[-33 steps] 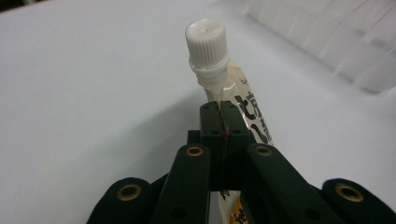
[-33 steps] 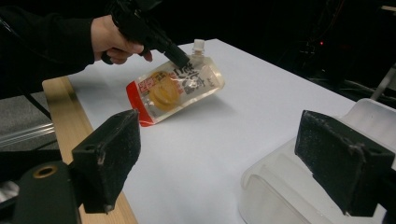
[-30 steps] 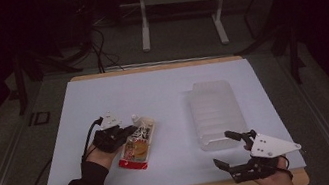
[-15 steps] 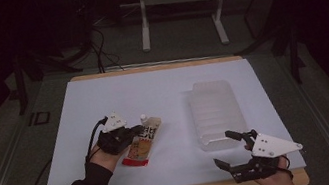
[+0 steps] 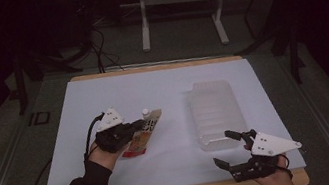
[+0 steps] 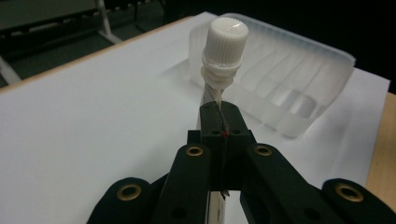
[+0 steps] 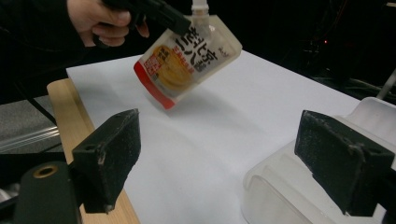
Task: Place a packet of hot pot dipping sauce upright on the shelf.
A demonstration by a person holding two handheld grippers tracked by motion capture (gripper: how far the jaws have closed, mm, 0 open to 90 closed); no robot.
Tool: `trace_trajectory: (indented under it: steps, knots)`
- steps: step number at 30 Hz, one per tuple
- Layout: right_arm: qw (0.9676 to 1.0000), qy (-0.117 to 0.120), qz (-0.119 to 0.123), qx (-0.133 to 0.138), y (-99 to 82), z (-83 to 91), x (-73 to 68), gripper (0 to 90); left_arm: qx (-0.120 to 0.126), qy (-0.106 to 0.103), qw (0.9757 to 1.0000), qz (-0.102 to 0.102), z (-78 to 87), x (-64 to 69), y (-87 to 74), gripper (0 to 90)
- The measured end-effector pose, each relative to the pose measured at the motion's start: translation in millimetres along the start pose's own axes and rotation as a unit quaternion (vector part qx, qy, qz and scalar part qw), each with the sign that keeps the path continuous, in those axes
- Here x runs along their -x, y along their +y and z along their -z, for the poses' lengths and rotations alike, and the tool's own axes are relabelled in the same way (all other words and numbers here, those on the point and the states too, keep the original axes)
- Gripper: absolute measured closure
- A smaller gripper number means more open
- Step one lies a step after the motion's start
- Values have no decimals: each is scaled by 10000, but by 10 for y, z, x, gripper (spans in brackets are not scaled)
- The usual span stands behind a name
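Now: left gripper (image 6: 219, 122) clamped on pouch (image 7: 187, 58) just below its cap (image 6: 227, 39) | right gripper (image 7: 233, 154) jaws wide apart, empty

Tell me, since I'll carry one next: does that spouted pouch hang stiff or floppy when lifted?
Probably floppy: the pouch, pinched at its top edge by the left gripper, hangs tilted off the table. Its bulging body suggests some weight. The glossy film may be slippery.

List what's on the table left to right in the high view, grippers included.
left gripper → spouted pouch it holds → clear plastic tray → right gripper, jaws open, near the table's front edge.
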State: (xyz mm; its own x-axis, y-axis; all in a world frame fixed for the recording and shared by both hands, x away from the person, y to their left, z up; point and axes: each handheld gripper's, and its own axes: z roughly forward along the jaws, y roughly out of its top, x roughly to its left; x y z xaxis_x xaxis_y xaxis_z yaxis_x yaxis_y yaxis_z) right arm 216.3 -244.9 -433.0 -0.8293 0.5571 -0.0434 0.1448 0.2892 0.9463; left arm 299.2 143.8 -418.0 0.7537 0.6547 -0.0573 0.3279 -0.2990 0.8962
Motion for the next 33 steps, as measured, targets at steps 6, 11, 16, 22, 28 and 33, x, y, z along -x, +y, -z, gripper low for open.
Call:
trace_trajectory:
  steps: [6, 11, 16, 22, 28, 33]
  knots:
    - [10000, 61, -47, 41, 33, 5, 13, 154, 270, -174, 9995, -34, 89, 66, 141, 900]
    - [9999, 90, 24, 87, 107, 24, 30, 168, 513, -294, 9982, -64, 184, 110, 233, 900]
    - [9997, 128, 17, 185, 212, 65, 103, 188, 720, -421, 9965, -107, 277, 157, 285, 900]
    - [9994, 220, 173, 221, 407, 74, 183, 214, 878, -585, 9943, -157, 343, 228, 329, 900]
    - [9983, 452, 233, 269, 612, 38, 276, 223, 1020, -787, 9915, -192, 393, 309, 378, 900]
    - [9976, 589, 277, 251, 760, -19, 382, 232, 1051, -1005, 9892, -196, 414, 359, 390, 900]
